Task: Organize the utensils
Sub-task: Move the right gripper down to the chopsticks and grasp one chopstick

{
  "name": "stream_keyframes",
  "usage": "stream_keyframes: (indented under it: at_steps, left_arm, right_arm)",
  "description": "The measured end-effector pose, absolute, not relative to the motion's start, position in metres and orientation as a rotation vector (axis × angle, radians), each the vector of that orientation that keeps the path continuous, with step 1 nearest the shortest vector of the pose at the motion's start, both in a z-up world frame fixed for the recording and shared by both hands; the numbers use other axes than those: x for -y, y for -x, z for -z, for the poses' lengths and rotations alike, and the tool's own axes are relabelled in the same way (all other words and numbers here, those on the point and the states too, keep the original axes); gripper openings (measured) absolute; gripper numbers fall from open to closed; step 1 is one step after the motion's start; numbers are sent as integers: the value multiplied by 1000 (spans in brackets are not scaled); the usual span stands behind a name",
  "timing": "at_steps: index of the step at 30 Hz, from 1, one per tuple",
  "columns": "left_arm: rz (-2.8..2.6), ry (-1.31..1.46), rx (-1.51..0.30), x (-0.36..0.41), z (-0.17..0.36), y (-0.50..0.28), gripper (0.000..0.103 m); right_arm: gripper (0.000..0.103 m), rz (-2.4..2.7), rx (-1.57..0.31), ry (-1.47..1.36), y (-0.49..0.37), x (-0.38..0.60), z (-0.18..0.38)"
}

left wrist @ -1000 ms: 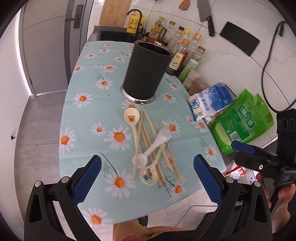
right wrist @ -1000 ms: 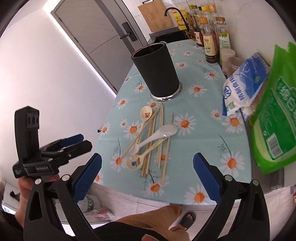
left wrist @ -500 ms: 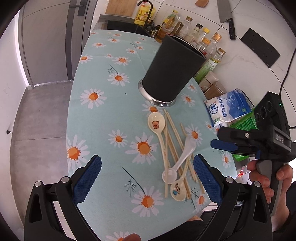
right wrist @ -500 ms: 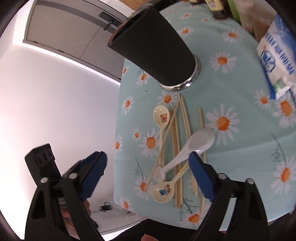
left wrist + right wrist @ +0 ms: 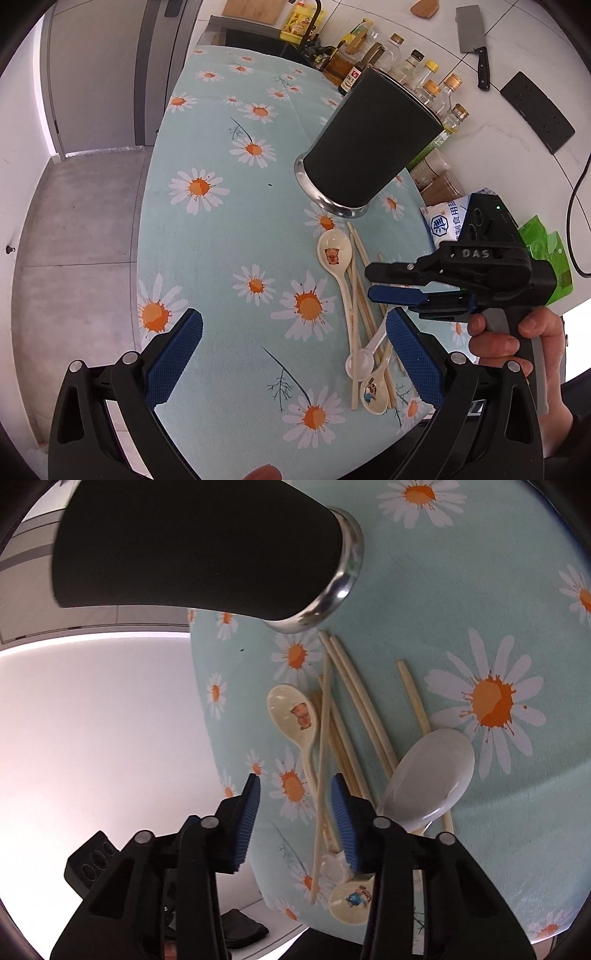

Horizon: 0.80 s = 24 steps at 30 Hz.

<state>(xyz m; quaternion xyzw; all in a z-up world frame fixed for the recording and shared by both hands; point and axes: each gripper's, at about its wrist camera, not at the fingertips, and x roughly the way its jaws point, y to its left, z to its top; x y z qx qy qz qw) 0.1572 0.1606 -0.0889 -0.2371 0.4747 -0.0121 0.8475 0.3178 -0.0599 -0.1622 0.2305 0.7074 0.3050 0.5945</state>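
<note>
Left wrist view: left gripper [image 5: 293, 363] wide open, empty; spoons [image 5: 334, 253] and chopsticks [image 5: 360, 295] lie before the holder [image 5: 369, 147].

Right wrist view: right gripper [image 5: 295, 805], jaws just closing (pads not yet touching), straddles one chopstick [image 5: 322, 746] and a spoon handle; thin, stiff, slippery, best gripped mid-shaft.

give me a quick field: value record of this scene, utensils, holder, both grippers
surface: daisy-print tablecloth
holder: black utensil holder, upright, steel base, behind the pile
utensils: wooden chopsticks, cream spoon with bear print, white spoon, second cartoon spoon, heaped crosswise on the cloth
right gripper: jaws have just been closing, low over the pile, a chopstick and spoon handle seen between its fingers, not yet pinched
left gripper: open, empty, above the cloth
in holder: cannot tell
</note>
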Motion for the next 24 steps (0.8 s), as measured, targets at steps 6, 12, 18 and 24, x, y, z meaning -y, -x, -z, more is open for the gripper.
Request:
stream_keyframes:
  at_steps: [6, 12, 18, 24]
  left_arm:
    - [48, 503, -1002, -161, 92, -165, 96]
    - [56, 511, -994, -164, 93, -168, 96]
    - [46, 528, -990, -169, 95, -168, 96]
    - [48, 526, -987, -170, 94, -170, 96]
  right_arm:
    - [26, -664, -1655, -475, -330, 53, 167]
    - [22, -643, -1654, -434, -336, 39, 161]
    - [15, -631, -1658, -410, -338, 21, 162]
    - [6, -621, -1649, -361, -334, 6, 163]
